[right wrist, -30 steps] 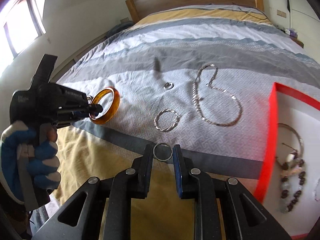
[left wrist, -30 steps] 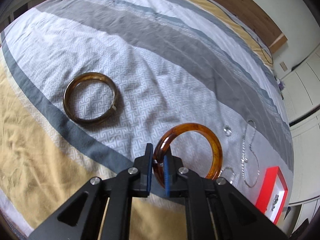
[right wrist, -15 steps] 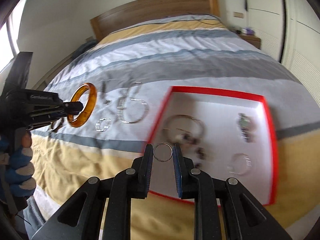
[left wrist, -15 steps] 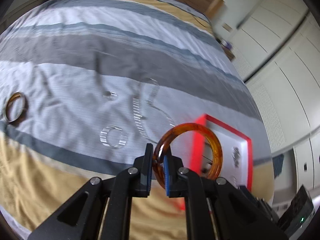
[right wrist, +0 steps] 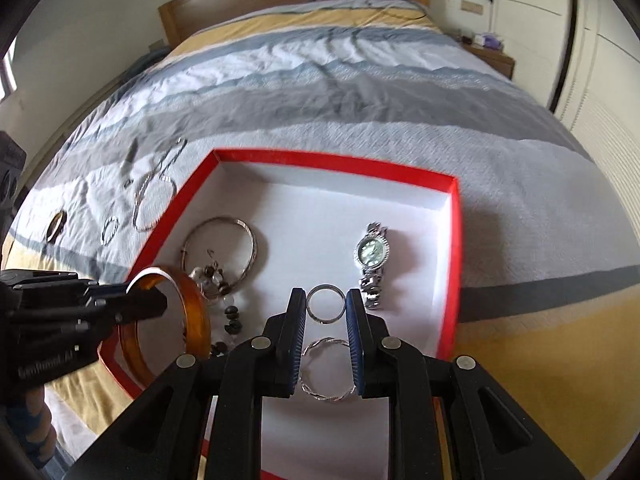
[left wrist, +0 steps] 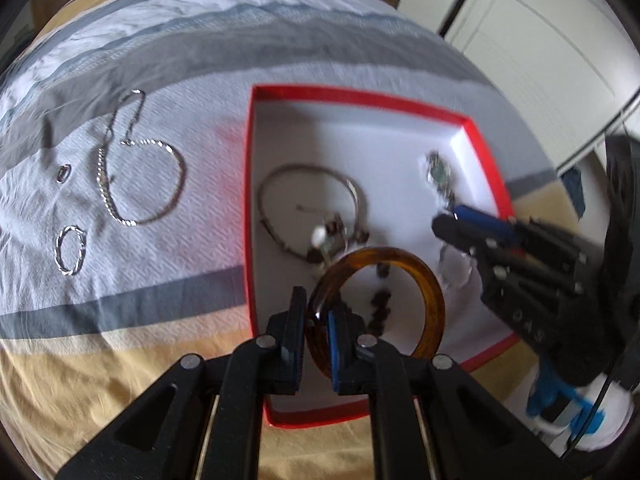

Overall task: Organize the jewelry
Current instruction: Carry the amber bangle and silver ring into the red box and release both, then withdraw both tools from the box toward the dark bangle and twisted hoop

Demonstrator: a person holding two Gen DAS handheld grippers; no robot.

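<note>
- Red box (right wrist: pixel 450 248), white inside, on the bed (right wrist: pixel 360 80) near its foot edge: holds a silver bangle (right wrist: pixel 224 240), beaded bracelet (right wrist: pixel 224 304), wristwatch (right wrist: pixel 372 256) and twisted ring (right wrist: pixel 328 372).
- Amber bangle (left wrist: pixel 400 280): over the box's near-left corner, pinched at its rim by the left gripper (left wrist: pixel 316 332); likely stiff, smooth, slippery, breakable.
- Plain silver ring (right wrist: pixel 326 304): over the box's near edge, nipped edgewise by the right gripper (right wrist: pixel 325 312); likely light, hard, quick to squirt out.

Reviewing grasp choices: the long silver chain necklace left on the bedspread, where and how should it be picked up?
Pinch the silver chain necklace at one strand of its wide open loop, coming straight down from above. It lies flat and limp on the bedspread, so only a top pinch across a single strand looks likely to catch it.
</note>
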